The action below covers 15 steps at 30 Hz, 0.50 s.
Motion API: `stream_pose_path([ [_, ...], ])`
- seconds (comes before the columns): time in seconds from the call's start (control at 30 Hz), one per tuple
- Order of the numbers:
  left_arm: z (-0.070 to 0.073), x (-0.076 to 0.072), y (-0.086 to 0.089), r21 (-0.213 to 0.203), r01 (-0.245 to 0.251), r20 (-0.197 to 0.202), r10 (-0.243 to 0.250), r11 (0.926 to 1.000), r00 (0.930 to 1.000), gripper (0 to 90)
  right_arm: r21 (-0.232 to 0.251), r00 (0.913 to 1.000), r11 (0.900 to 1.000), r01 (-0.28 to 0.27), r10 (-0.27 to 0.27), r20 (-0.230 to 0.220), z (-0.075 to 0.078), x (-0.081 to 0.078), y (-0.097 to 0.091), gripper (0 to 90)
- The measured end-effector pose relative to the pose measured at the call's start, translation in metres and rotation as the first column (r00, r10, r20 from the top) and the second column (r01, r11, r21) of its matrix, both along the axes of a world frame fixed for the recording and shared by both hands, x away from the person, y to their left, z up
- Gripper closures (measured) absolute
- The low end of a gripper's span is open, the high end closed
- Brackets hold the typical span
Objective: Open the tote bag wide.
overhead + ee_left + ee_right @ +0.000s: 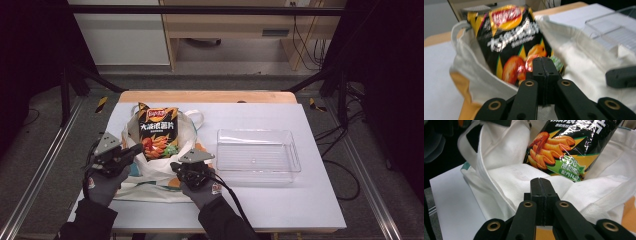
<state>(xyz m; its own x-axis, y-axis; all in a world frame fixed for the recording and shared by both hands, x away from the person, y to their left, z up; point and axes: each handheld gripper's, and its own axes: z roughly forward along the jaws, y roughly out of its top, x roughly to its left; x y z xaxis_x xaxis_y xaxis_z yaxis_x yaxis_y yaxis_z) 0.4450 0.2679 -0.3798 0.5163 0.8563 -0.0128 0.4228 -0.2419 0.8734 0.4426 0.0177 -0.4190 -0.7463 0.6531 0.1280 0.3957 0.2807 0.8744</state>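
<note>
A black and orange chips bag (157,132) (511,42) (564,147) stands upright inside a white cloth tote bag (145,191) (579,55) (506,152) that lies on the table. My left gripper (137,148) (543,60) is at the tote's left rim, its jaws pressed together in front of the chips bag. At the tote's front rim my right gripper (175,165) (541,180) is also shut, tips over the white cloth just below the chips bag. No cloth shows between either pair of jaws.
A clear plastic tray (295,161) (609,27) sits empty to the right of the tote. The white table cover (300,200) ends at a wooden strip (210,96) at the far side. Black frame posts stand at the far corners.
</note>
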Motion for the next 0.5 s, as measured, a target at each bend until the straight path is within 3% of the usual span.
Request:
stream_pose_path([
  [0.17, -0.020, -0.008, 0.013, 0.004, -0.013, -0.051, 0.013, 0.9999, 0.9986, 89.6, 0.008, 0.9999, 0.9999, 0.011, -0.011, 0.000, 0.000, 0.003, -0.004, 90.0],
  [0.33, -0.033, -0.014, 0.015, 0.057, -0.011, -0.084, 0.016, 0.9983, 0.9963, 89.5, 0.009, 0.9999, 0.9998, 0.016, -0.016, 0.001, -0.002, 0.006, -0.002, 90.0],
  [0.5, -0.047, -0.015, 0.017, 0.068, -0.014, -0.133, 0.023, 0.9976, 0.9908, 89.6, 0.014, 0.9994, 0.9995, 0.027, -0.027, 0.023, 0.004, 0.007, -0.001, 90.0],
])
